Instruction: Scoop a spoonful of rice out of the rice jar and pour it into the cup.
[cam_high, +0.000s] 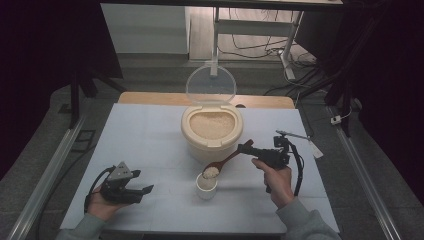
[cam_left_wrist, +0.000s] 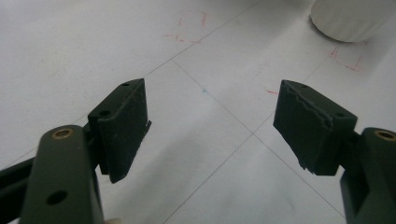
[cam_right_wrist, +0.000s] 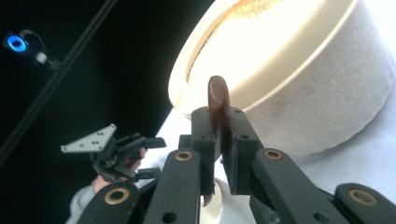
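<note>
Dark room w/ cables on the floor behind; white bench (cam_high: 150, 145) in front carries everything. Right tongs (cam_high: 246, 148) are clenched on the handle of a wooden spoon (cam_high: 223, 163), gripped near its end; in the right gripper view the handle (cam_right_wrist: 218, 100) stands edge-on between the two pads, pressed from both sides. Spoon slopes down and away from the right tongs toward the person's left, its bowl loaded w/ rice (cam_high: 210, 172) and sitting just above the small white cup (cam_high: 206, 187), which stands below and left of those tongs. Beyond the right tongs, close by, is the cream rice container (cam_high: 212, 132), full of rice, its clear lid (cam_high: 210, 84) swung up at the back. Left tongs (cam_high: 144, 190) are well apart from the cup, off to the cup's left, low over the bench, released w/ nothing between the pads (cam_left_wrist: 122, 126); bare bench w/ thin lines and red marks lies ahead of them, and the cup's base (cam_left_wrist: 348, 21) is ahead and to the right. Left tongs also appear beyond the right tongs, lower left, in the right gripper view (cam_right_wrist: 154, 157).
</note>
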